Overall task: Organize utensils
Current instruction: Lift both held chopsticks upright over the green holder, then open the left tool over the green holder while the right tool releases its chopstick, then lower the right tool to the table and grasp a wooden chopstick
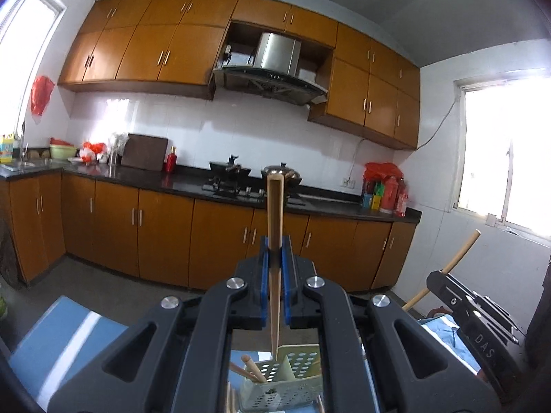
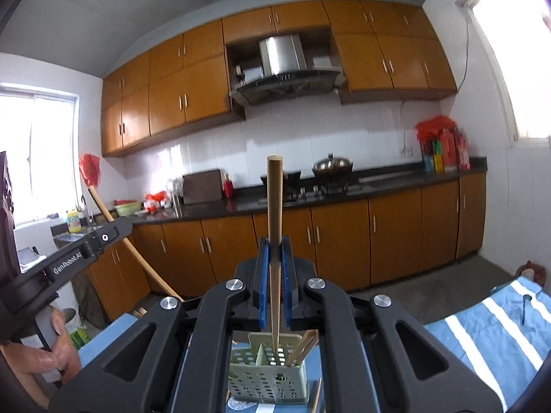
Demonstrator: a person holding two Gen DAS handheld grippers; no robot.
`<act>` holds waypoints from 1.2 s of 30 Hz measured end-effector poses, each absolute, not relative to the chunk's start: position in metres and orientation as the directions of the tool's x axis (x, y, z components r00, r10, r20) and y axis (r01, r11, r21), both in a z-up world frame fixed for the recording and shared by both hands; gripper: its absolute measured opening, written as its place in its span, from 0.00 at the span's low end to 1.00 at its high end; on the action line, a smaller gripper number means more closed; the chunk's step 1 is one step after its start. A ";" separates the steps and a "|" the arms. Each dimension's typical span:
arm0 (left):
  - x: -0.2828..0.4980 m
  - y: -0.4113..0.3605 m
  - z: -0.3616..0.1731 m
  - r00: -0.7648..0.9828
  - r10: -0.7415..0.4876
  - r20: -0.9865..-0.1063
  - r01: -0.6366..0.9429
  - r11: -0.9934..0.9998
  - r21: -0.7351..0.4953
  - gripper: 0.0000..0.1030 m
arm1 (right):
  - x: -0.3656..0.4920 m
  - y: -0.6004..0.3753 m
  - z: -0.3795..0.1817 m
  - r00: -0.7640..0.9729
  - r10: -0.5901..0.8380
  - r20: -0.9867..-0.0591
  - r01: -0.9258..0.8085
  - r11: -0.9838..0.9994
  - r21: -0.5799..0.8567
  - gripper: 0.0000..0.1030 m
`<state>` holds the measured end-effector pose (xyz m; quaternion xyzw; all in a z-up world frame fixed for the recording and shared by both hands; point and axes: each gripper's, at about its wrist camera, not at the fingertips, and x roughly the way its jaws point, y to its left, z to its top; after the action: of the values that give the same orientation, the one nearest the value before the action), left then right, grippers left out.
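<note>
Chopsticks of pale wood are the utensils in play. From the left wrist, one chopstick stands upright, square-cut at its top and tapering downward, clamped between the blue pads of the left gripper. Its thin tip hangs just over a pale green perforated holder that sits on a blue striped cloth. More sticks lean in the holder's left compartment. At the right edge the right gripper shows from the side, with a stick slanting out of it.

From the right wrist, the right gripper is likewise closed on an upright chopstick, its tip reaching down into the holder beside the divider; whether it touches the bottom cannot be told. Two further sticks lean in the right compartment. At left, a hand holds the left gripper, its stick slanting across the cabinets.
</note>
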<state>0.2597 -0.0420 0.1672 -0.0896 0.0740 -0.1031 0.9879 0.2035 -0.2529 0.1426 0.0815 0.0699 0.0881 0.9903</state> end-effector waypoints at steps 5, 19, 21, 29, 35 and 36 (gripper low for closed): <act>0.282 -0.045 0.139 0.957 -0.233 -0.176 0.194 0.958 -0.211 0.07 | 0.218 -0.248 0.123 0.960 0.200 -0.194 -0.167 0.970 0.176 0.07; 0.249 -0.016 0.137 0.955 -0.225 -0.194 0.174 0.952 -0.251 0.23 | 0.183 -0.254 0.135 0.964 0.197 -0.179 -0.159 0.965 0.206 0.25; 0.232 -0.006 0.137 0.959 -0.202 -0.197 0.150 0.957 -0.249 0.28 | 0.169 -0.258 0.136 0.969 0.179 -0.170 -0.143 0.968 0.204 0.25; 0.197 0.034 0.081 0.929 -0.101 -0.355 0.036 0.982 -0.185 0.34 | 0.150 -0.288 0.053 0.896 0.088 -0.435 0.010 0.976 0.218 0.25; 0.211 0.046 -0.002 0.811 -0.070 -0.580 0.002 0.993 -0.118 0.34 | 0.172 -0.279 -0.040 0.708 0.151 -0.690 0.050 0.964 0.262 0.25; 0.212 0.045 -0.014 0.790 -0.080 -0.608 0.010 0.993 -0.118 0.34 | 0.174 -0.276 -0.048 0.689 0.161 -0.707 0.046 0.963 0.265 0.25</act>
<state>0.2123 0.0454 -0.0137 -0.0543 0.3233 -0.0239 0.9444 0.1737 -0.2755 -0.0482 0.1318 0.3931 0.0318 0.9095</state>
